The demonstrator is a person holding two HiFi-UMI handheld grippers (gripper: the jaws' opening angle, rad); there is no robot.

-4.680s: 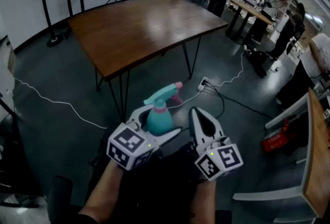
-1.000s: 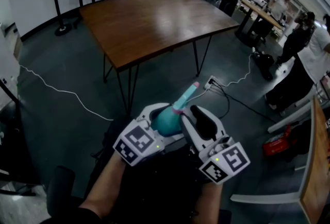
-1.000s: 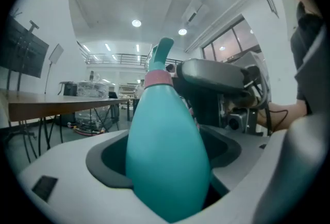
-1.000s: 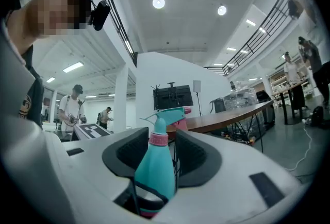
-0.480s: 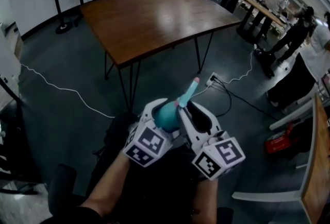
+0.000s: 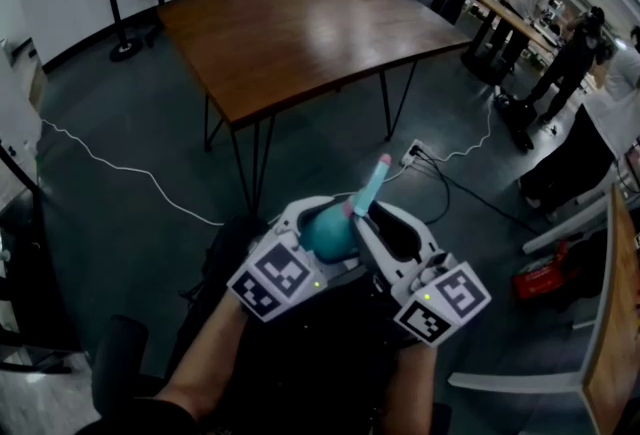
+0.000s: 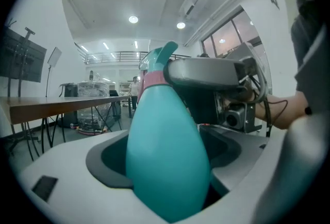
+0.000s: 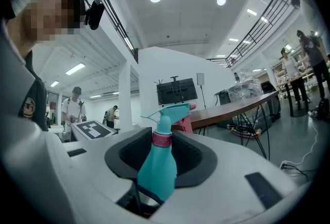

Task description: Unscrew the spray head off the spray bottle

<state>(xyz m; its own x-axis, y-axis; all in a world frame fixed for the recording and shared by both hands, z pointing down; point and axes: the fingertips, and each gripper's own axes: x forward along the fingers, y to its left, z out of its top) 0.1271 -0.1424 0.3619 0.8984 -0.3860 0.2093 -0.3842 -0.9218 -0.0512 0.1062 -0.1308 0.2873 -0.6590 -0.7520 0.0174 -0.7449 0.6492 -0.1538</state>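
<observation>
My left hand-held gripper [image 6: 316, 238] pinches the spray bottle [image 7: 167, 156]; my right hand-held gripper [image 8: 161, 138] has just been closing its jaws. They clamp the spray head [image 8: 167, 112].

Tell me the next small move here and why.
Probably twist the right gripper to start unscrewing the pink collar: its jaws have just been closing and now seem to pinch that collar, while the left gripper is clamped on the bottle, holding it steady. The spray head is not yet off.
</observation>
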